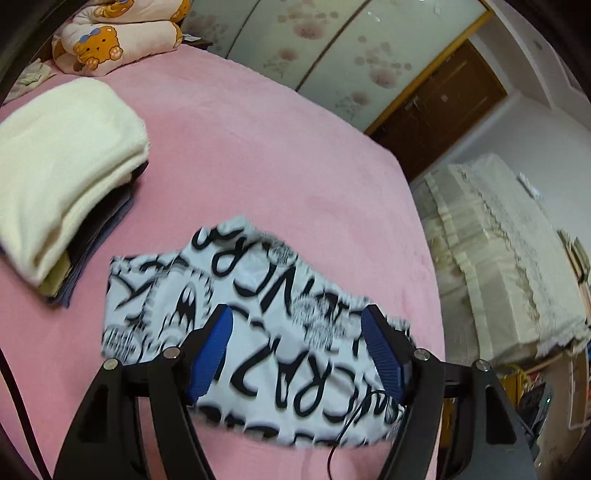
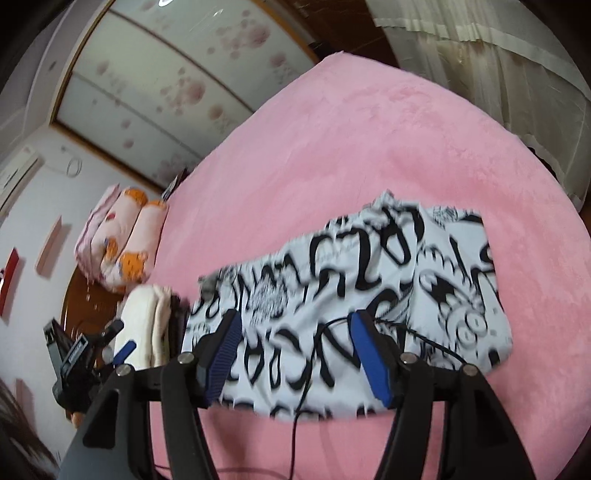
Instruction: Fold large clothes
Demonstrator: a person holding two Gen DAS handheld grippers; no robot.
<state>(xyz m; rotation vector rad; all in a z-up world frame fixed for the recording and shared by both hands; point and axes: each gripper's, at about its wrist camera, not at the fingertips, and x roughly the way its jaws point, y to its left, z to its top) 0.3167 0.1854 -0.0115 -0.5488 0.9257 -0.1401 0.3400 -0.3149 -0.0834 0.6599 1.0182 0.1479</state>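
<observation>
A white garment with black lettering (image 1: 258,325) lies folded on the pink bed cover (image 1: 258,147). It also shows in the right wrist view (image 2: 369,280). My left gripper (image 1: 297,314) hovers over it, blue pads wide apart, holding nothing. My right gripper (image 2: 295,319) also hovers over the garment, open and empty. The left gripper (image 2: 123,350) shows at the left of the right wrist view, beside the folded pile.
A stack of folded clothes with a cream one on top (image 1: 62,177) lies left of the garment. A rolled bear-print quilt (image 1: 118,33) lies at the bed's far end. A lace-covered piece of furniture (image 1: 509,280) stands beyond the bed's right edge. A thin black cable (image 2: 306,376) hangs across the garment.
</observation>
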